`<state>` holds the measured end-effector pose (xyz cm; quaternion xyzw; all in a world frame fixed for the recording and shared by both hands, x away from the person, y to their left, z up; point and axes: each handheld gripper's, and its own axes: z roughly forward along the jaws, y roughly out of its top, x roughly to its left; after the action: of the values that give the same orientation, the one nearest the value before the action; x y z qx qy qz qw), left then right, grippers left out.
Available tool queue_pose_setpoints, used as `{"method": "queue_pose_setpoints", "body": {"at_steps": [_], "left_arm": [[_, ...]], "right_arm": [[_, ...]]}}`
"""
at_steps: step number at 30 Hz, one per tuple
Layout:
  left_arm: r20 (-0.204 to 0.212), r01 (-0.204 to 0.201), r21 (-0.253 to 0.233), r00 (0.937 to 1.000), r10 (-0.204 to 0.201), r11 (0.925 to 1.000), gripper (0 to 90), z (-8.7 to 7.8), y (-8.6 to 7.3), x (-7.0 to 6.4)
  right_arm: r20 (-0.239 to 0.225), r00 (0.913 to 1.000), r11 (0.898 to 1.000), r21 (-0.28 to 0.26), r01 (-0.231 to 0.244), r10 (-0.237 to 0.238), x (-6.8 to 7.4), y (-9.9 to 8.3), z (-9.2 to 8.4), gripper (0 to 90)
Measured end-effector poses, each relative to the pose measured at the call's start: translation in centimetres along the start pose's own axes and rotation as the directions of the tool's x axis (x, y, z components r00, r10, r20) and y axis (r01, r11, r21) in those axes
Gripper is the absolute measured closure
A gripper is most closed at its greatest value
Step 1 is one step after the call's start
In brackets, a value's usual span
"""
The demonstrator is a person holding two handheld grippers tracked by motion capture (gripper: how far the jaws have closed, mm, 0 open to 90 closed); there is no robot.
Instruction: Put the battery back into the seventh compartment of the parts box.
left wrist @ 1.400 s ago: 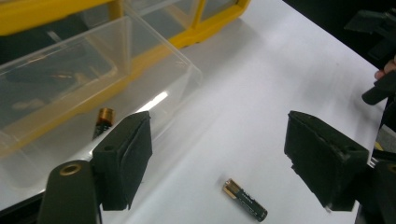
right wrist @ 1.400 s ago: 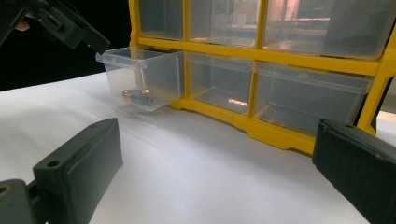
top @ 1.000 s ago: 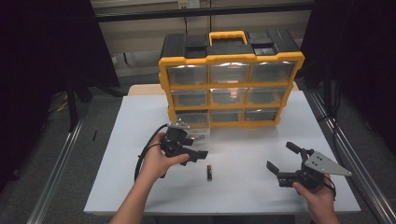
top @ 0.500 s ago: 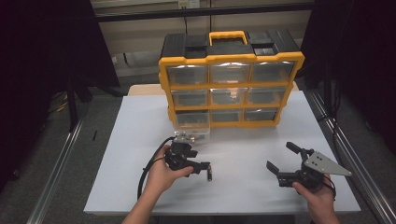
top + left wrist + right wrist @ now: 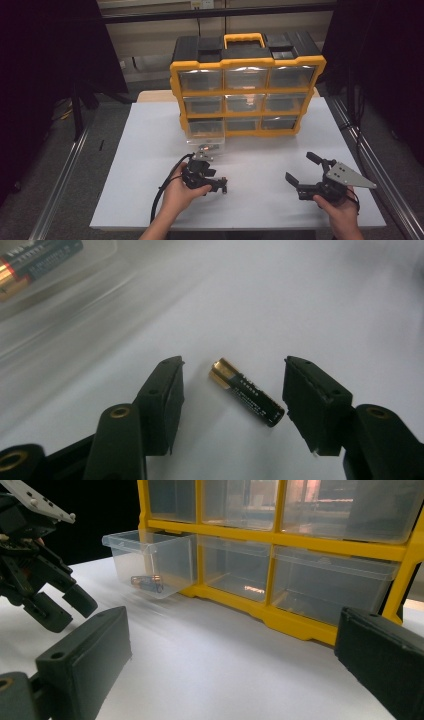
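Left tool [image 5: 223, 186] at the near-left part of the white surface [image 5: 150, 130]. Compared with the frames of a second and half a second ago, this tool has come down from in front of the pulled-out clear plastic drawer [image 5: 204, 130] to the spot where the small black-and-gold cylindrical battery [image 5: 246, 391] lies, and its jaws have just been closing. By this reading, the pick-up of the battery is under way but not yet made.

In the left gripper view the two black jaws stand about half open, one on either side of the battery, with a visible gap between each pad and the cell; the battery lies flat on the surface, slanted across the gap, gripped by nothing.

A second battery [image 5: 146, 582] rests inside the open drawer, which juts from the lower-left corner of the yellow-framed cabinet of clear drawers [image 5: 247, 95] at the far edge of the surface; presumably the loose cell is to join it.

Right tool [image 5: 299, 167], near the near-right corner, is wide open and empty, as in both earlier frames.
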<state>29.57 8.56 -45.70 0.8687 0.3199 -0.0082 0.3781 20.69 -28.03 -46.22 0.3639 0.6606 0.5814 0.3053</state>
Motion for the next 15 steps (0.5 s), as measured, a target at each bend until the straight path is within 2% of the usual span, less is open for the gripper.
{"method": "queue_pose_setpoints", "body": {"at_steps": [5,15], "left_arm": [[-0.003,0.008,0.003,1.0000,-0.008,1.0000,47.9,0.5,-0.2,-0.3],[-0.014,-0.005,0.034,0.9999,0.005,0.9994,54.3,1.2,-0.4,-0.7]], "right_arm": [[0.001,1.0000,1.000,0.000,-0.001,0.001,0.0,0.0,0.0,1.4],[0.001,1.0000,1.000,0.001,0.000,0.000,0.0,0.0,0.0,1.5]]}}
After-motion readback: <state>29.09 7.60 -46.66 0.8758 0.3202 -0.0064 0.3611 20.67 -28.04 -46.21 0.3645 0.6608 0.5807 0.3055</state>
